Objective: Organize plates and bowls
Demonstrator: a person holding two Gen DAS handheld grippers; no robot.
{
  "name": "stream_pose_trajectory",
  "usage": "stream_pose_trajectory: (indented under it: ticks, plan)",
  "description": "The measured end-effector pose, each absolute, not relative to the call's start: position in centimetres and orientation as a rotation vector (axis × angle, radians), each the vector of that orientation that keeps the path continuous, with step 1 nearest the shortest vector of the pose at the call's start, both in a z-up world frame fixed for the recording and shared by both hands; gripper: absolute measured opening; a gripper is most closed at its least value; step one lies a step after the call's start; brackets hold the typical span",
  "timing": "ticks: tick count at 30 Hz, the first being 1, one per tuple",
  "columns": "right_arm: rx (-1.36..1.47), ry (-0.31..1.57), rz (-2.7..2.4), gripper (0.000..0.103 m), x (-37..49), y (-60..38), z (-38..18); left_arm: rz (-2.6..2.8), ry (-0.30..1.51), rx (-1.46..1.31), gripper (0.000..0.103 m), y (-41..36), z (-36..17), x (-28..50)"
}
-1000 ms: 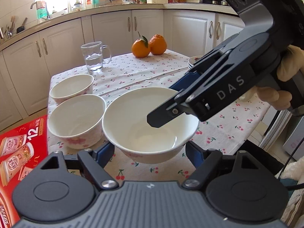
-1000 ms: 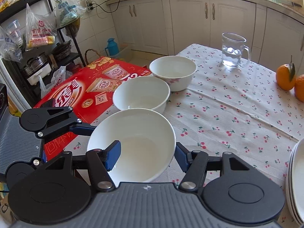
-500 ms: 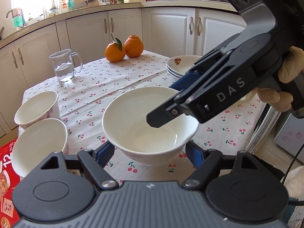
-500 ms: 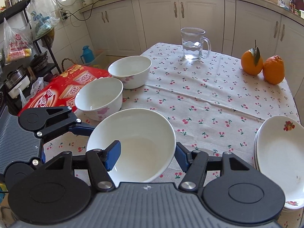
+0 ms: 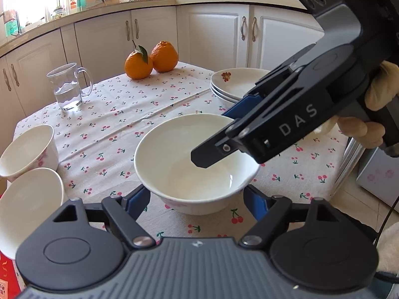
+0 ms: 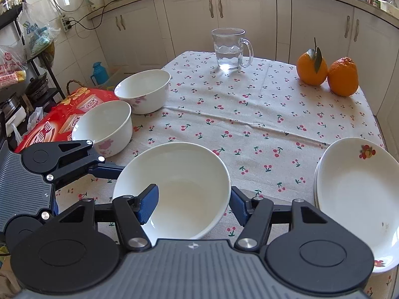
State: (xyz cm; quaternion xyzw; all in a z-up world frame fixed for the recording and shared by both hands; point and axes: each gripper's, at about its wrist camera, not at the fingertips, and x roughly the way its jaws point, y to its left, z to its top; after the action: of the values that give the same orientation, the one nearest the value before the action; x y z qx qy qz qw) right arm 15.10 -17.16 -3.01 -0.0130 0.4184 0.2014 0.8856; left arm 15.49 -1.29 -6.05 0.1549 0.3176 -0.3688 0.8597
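The table (image 6: 249, 114), covered in a cherry-print cloth, is filling the middle of both views. The right gripper (image 6: 192, 200) is reaching in from the bottom edge of its own view and from the upper right of the left view, tilted down toward the wide bowl (image 6: 174, 189); its jaws are standing apart, one blue pad (image 6: 149, 203) sitting inside the bowl against the wall and the other outside the rim, so the wall is lying between them, though whether they are pressing it is hard to tell. The left gripper (image 5: 198, 200) is coming in low from the bottom of its view, jaws spread wide on either side of the bowl's base. The bowl is sitting low and centre, looking empty. A stack of plates (image 6: 354, 194) is sitting at the lower right, empty. Two smaller bowls (image 6: 104, 127) are standing side by side at the left, empty. A glass mug (image 6: 230, 49) is holding water at top centre. Two oranges (image 6: 326, 74) are touching at the upper right.
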Motion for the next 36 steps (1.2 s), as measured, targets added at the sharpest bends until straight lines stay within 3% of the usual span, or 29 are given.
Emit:
stream_pose_trajectory:
  ticks: [30, 34, 36]
  plan:
    - [0.001, 0.873, 0.437, 0.07, 15.4, -18.1, -3.7, -0.752, 0.671, 0.32, 0.082, -1.3, -6.3, 15.1]
    - [0.037, 0.84, 0.413, 0.094, 15.0, -18.9, -3.1, -0.746, 0.671, 0.323, 0.082, -1.0, -6.4, 14.8]
    - [0.051, 0.822, 0.398, 0.1, 14.8, -19.3, -2.6, -0.742, 0.672, 0.324, 0.082, -0.8, -6.4, 14.5]
